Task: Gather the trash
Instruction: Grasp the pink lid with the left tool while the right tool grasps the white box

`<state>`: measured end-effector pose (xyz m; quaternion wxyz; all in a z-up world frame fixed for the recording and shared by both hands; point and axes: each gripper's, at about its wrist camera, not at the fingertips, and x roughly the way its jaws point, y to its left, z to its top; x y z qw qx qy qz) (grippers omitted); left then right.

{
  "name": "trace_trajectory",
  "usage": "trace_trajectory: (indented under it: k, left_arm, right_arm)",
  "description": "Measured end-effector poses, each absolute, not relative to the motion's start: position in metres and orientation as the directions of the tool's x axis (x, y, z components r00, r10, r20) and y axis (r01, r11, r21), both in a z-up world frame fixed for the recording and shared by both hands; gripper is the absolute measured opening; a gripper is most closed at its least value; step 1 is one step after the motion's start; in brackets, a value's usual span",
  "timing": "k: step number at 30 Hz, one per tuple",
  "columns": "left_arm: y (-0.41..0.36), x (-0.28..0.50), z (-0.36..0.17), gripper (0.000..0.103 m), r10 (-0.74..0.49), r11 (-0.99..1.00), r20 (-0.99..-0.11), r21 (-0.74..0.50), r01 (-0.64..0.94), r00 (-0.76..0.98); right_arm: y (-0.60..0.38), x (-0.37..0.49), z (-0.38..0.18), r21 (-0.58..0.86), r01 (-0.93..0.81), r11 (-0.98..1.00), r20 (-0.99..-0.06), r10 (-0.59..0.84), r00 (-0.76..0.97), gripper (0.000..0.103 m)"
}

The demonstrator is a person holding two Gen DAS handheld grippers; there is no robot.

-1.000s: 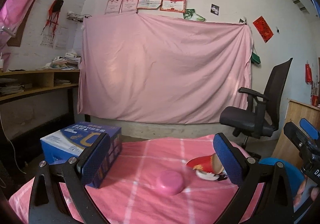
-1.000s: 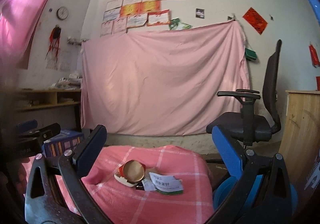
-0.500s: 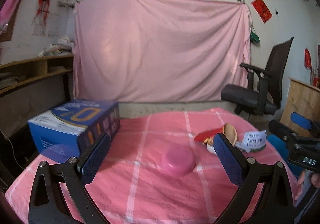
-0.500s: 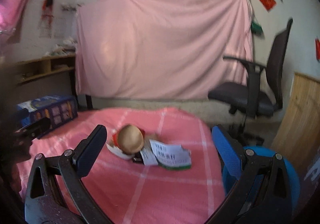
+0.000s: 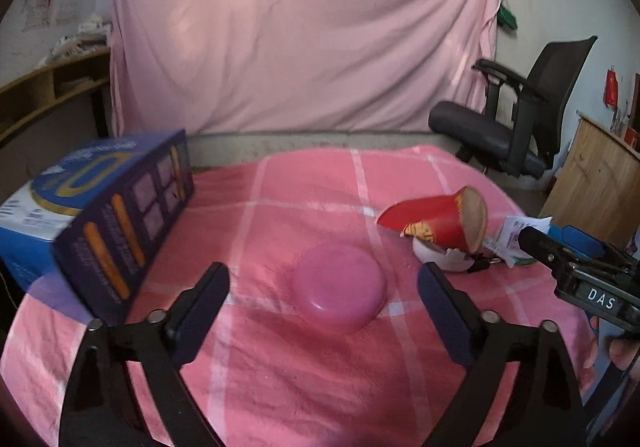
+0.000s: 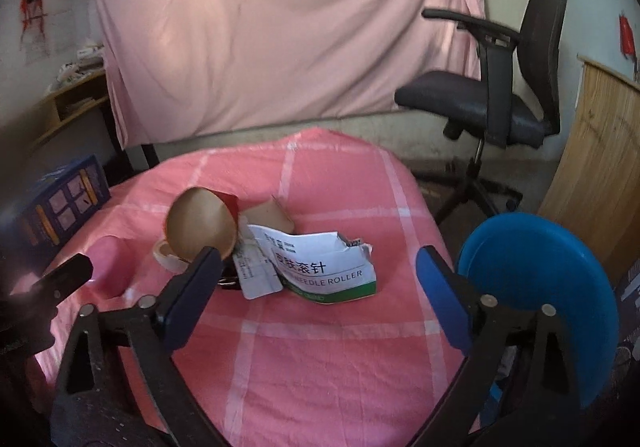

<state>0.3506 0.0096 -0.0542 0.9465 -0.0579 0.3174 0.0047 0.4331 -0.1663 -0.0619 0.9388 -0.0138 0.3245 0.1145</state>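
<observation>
your left tongs (image 5: pixel 322 283) are closing, empty, over the pink lid (image 5: pixel 339 292); right tongs (image 6: pixel 318 271) gape empty near the torn box (image 6: pixel 320 271).

Right gripper (image 6: pixel 318 271): jaws spread wide, nothing between them, above the table.
Table (image 6: pixel 320 359): covered by a pink cloth with white checks.
Torn carton (image 6: pixel 320 271): white and green, lying flat ahead of the jaws.
Paper cup (image 6: pixel 200 227): red, tipped on its side, brown inside facing the camera, just left of the carton.
Tape roll (image 6: pixel 166 255): white, touching the cup's lower left.
Pink lid (image 6: pixel 108 263): left of the cup, blurred.
Left gripper (image 6: pixel 48 283): dark, at the left edge.
Blue bin (image 6: pixel 536 287): beside the table, right.
Blue box (image 6: pixel 64 203): far left.
Office chair (image 6: pixel 500 87): beyond the table, right.
</observation>
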Motion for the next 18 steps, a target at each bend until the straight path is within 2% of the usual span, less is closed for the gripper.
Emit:
trace_trajectory:
  k: [2,4,6,8,10,12,18]
  left_arm:
    - [0.011,0.361,-0.061,0.077,-0.029,0.992,-0.645,-0.111,-0.056,0.764]
    - [0.014,0.368,-0.067,0.074,-0.047,0.990,-0.671,-0.131,-0.056,0.740]
    - [0.017,0.369,-0.068,0.072,-0.067,0.986,-0.671,-0.158,-0.055,0.739]
    - [0.016,0.368,-0.067,0.063,-0.084,0.985,-0.668,-0.168,-0.040,0.740]
    - [0.013,0.368,-0.067,0.054,-0.100,0.986,-0.669,-0.168,-0.018,0.737]
    - [0.010,0.367,-0.066,0.054,-0.092,0.988,-0.673,-0.152,-0.016,0.734]
    - [0.012,0.366,-0.065,0.054,-0.107,0.984,-0.671,-0.178,-0.019,0.734]
  right_arm:
    - [-0.168,0.442,-0.067,0.074,-0.223,0.972,-0.643,0.217,0.735,0.103]
    - [-0.169,0.447,-0.072,0.088,-0.218,0.972,-0.664,0.220,0.715,0.096]
    - [-0.169,0.451,-0.075,0.100,-0.220,0.970,-0.678,0.228,0.699,0.092]
    - [-0.170,0.453,-0.078,0.112,-0.222,0.969,-0.687,0.237,0.687,0.088]
    - [-0.170,0.454,-0.079,0.119,-0.226,0.967,-0.690,0.244,0.682,0.079]
    - [-0.171,0.454,-0.079,0.126,-0.230,0.965,-0.690,0.252,0.679,0.073]
    - [-0.172,0.453,-0.078,0.155,-0.243,0.958,-0.685,0.281,0.672,0.071]
